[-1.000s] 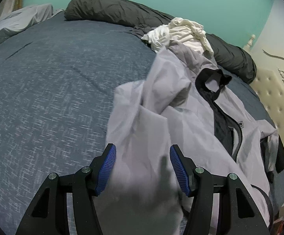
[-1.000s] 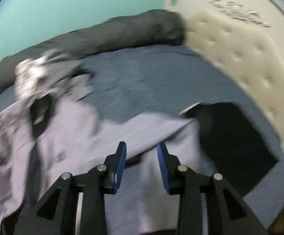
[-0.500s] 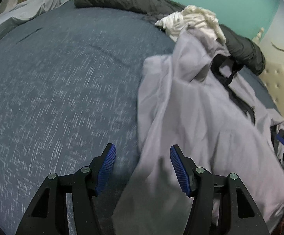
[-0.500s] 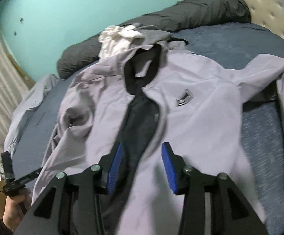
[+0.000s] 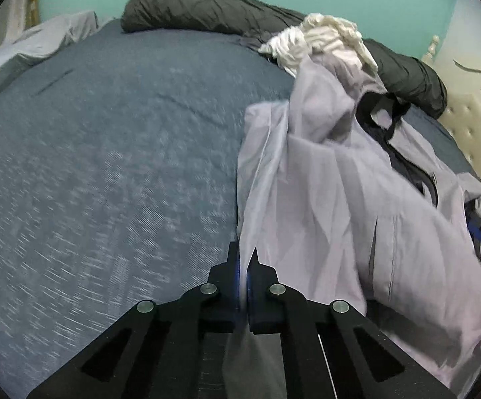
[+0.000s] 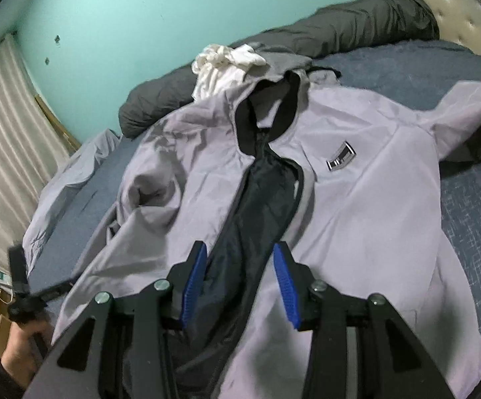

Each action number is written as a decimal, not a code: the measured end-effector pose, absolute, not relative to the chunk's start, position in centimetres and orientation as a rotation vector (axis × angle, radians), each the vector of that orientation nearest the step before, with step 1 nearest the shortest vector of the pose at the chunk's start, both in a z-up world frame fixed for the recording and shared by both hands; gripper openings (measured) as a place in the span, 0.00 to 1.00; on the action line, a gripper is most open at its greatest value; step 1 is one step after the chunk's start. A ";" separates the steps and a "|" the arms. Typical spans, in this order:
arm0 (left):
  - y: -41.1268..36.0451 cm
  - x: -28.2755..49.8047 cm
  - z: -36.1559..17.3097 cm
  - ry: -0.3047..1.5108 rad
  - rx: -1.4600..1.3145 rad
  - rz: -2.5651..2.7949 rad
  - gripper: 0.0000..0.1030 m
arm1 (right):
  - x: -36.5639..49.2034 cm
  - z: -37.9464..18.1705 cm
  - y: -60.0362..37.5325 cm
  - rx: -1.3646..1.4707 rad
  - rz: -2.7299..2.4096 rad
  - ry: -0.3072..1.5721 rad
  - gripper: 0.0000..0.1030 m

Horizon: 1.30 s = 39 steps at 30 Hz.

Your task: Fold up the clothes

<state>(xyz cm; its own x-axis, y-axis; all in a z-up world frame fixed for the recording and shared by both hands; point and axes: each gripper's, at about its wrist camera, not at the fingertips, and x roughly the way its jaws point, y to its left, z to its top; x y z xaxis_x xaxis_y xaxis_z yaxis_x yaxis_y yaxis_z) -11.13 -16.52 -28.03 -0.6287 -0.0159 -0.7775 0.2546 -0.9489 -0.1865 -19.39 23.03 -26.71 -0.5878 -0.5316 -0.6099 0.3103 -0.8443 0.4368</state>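
Across the blue bed (image 5: pixel 101 173) my grey jacket (image 6: pixel 356 206) lies spread; my left tool (image 5: pixel 243 262), apart a moment ago, now pinches its edge, while my right tool (image 6: pixel 240 282) hovers apart above the zip.

We see a light grey hooded jacket (image 6: pixel 366 199) lying front-up on the bed, hood toward the far side. Its zip stands partly open, baring a dark lining (image 6: pixel 260 206) down the middle, and the hood opening is edged in black. A small badge (image 6: pixel 340 159) sits on one chest panel. One sleeve spreads out flat to the side; the other side is rumpled and lifted, its edge (image 5: pixel 244 256) pinched up.
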 end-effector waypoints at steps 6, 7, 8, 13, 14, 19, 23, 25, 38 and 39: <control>-20.5 -11.9 -23.8 0.353 1.230 -2.639 0.03 | -19.4 -25.8 23.9 1.001 -2.413 -0.435 0.41; -21.2 -12.1 -23.1 0.336 1.225 -2.633 0.02 | -19.4 -25.8 23.9 0.996 -2.413 -0.441 0.41; -21.9 -12.3 -22.3 0.318 1.221 -2.626 0.02 | -19.5 -25.7 24.0 0.992 -2.413 -0.448 0.41; -25.6 -13.5 -18.9 0.224 1.205 -2.589 0.02 | -19.6 -25.5 24.4 0.983 -2.412 -0.475 0.41; -26.2 -13.6 -18.4 0.217 1.203 -2.584 0.02 | -19.6 -25.5 24.4 0.980 -2.414 -0.476 0.41; -30.1 -15.1 -18.6 0.304 1.209 -2.515 0.13 | -20.0 -25.5 24.8 0.980 -2.411 -0.488 0.41; -32.2 -14.9 -20.2 0.375 1.187 -2.433 0.45 | -20.1 -25.6 24.6 0.989 -2.399 -0.481 0.41; -31.8 -14.5 -20.7 0.349 1.191 -2.436 0.45 | -20.1 -25.5 24.6 0.984 -2.397 -0.478 0.41; -23.9 -16.4 -28.3 -0.128 1.432 -2.466 0.57 | -19.9 -25.7 24.2 0.990 -2.386 -0.475 0.41; -24.1 -16.6 -28.7 -0.140 1.439 -2.453 0.57 | -19.9 -25.7 24.2 0.990 -2.385 -0.477 0.41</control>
